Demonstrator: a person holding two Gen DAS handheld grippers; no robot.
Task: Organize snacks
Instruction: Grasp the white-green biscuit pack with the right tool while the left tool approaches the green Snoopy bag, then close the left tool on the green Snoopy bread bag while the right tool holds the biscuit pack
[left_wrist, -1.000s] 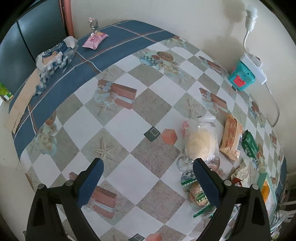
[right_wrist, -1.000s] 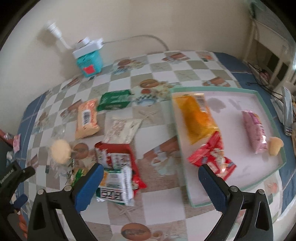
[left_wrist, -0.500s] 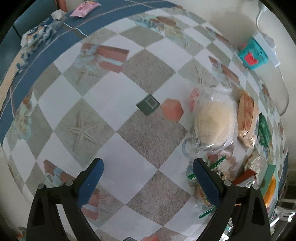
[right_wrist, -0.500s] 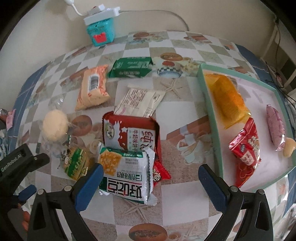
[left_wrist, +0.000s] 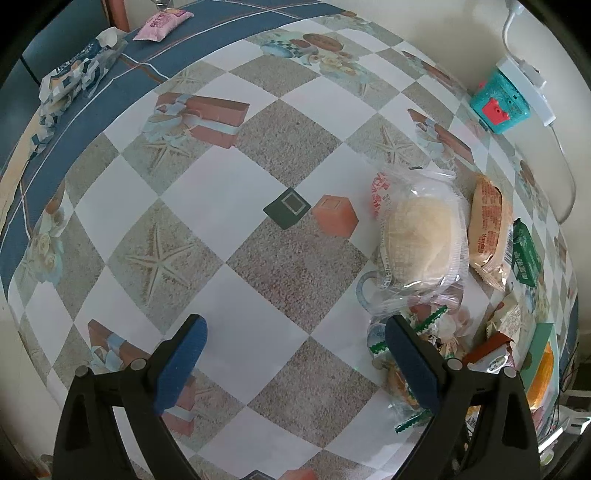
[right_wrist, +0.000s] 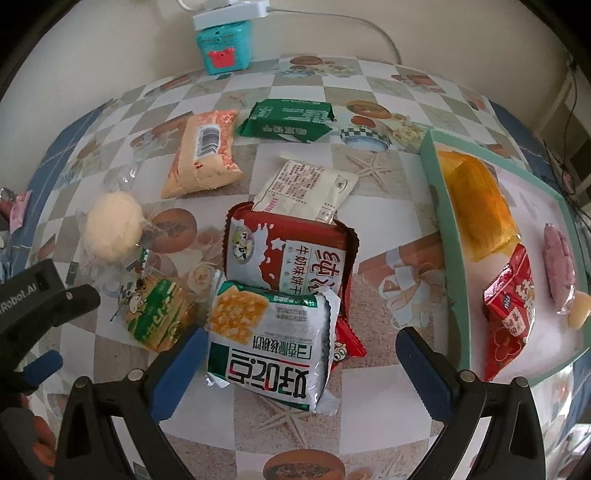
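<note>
Hovering low over the checked, picture-printed tablecloth, the right gripper has its blue-padded jaws spread wide with nothing between the pads; a white-and-green cracker packet with black lettering lies on the cloth just ahead of it, nearer the left pad. That packet overlaps the near edge of a dark red and white milk-biscuit packet, which in turn covers the near end of a flat cream sachet printed with small text. Farther away lie a green foil bar wrapper and, to its left, a pale orange pillow pack with a barcode. At the left a round pale bun in clear plastic sits beyond a small green-and-yellow clear-wrapped snack.

On the right, a shallow white tray with a mint-green rim holds an orange translucent packet, a bright red packet and a pink sausage-shaped pack.

The left gripper likewise hangs with its jaws wide apart and empty, over bare cloth; the bun's wrapper lies just beyond its right pad. A teal box with a red patch stands at the far wall under a white power strip.
</note>
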